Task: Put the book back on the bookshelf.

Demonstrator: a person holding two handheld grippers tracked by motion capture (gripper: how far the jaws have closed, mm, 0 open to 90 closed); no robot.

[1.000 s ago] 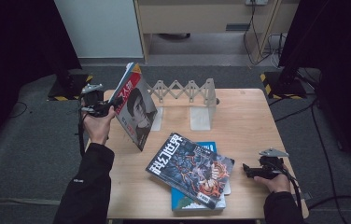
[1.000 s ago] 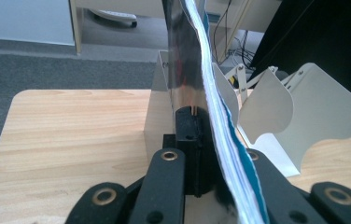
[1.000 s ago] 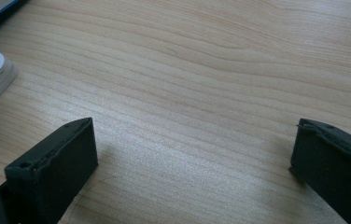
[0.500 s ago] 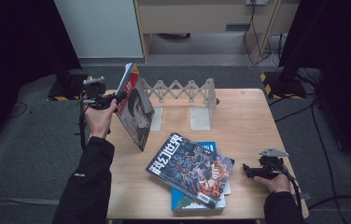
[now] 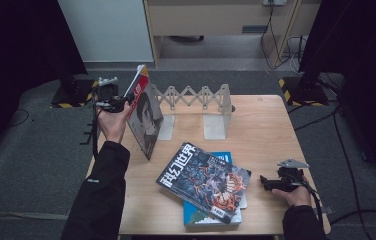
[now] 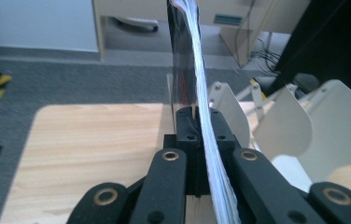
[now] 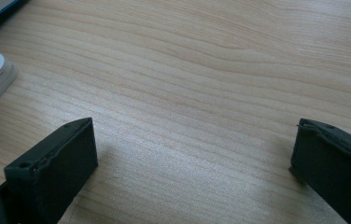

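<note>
Left hand-held gripper (image 5: 121, 102) clamps the magazine (image 5: 145, 117) by its edge, holding it upright above the counter's (image 5: 256, 130) left side, beside the rack (image 5: 196, 97). Right hand-held gripper (image 7: 192, 163) rests on the counter, jaws wide apart, near the stack (image 5: 203, 182).

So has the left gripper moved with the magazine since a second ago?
Yes. The left gripper, shut on the upright magazine, has gone away from the person and a little right, closer to the white expanding book rack.
</note>
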